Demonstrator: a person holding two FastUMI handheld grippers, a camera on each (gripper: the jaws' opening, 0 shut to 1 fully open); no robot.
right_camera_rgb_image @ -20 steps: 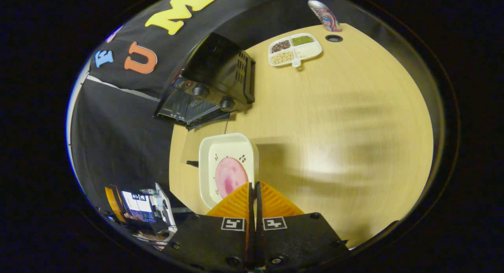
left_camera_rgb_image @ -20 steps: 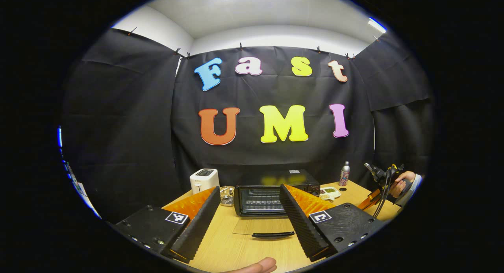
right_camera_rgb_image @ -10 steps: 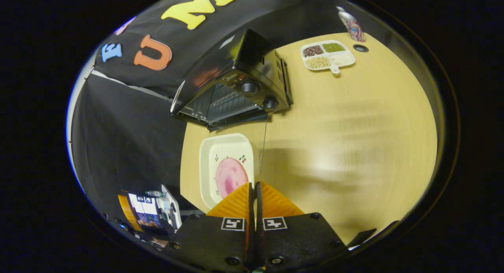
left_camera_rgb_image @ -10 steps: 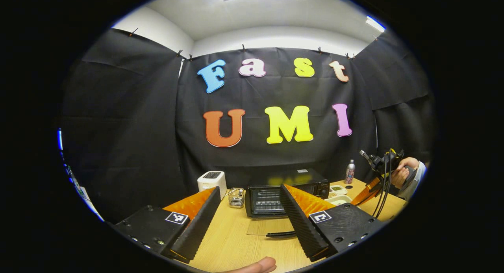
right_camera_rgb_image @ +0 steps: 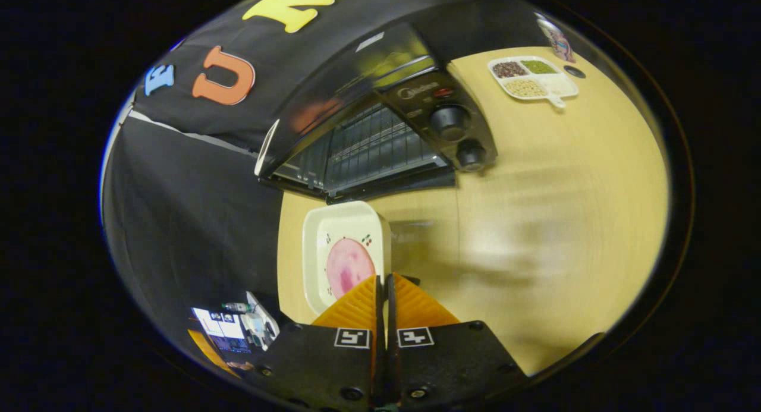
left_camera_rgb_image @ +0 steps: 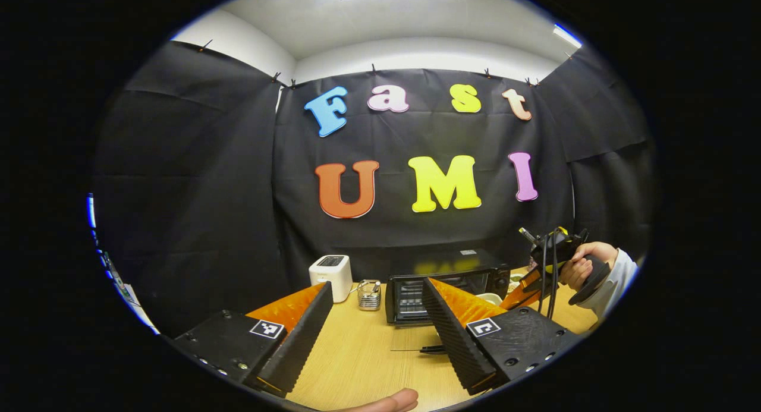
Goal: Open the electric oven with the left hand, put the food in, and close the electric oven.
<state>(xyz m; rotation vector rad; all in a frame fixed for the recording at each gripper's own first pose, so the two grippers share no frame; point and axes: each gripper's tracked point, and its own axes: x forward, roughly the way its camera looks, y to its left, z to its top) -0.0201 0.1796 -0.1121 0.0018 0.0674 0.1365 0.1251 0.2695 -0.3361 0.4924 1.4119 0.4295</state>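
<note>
The black electric oven stands open, its wire rack bare and its glass door lying flat on the table. My right gripper is shut on the rim of a white dish that carries a pink slice of food. It holds the dish above the lowered door, just in front of the oven mouth. My left gripper stands open with nothing in it, back from the oven. In the left gripper view a hand holds the right gripper beside the oven.
A white toaster and a small wire basket stand left of the oven. A divided tray of beans and a bottle sit on the wooden table to the oven's right. Two knobs face the front.
The right gripper has carried the dish closer to the open oven mouth. The left gripper has drawn back and to the left, still open, so the oven looks smaller.
</note>
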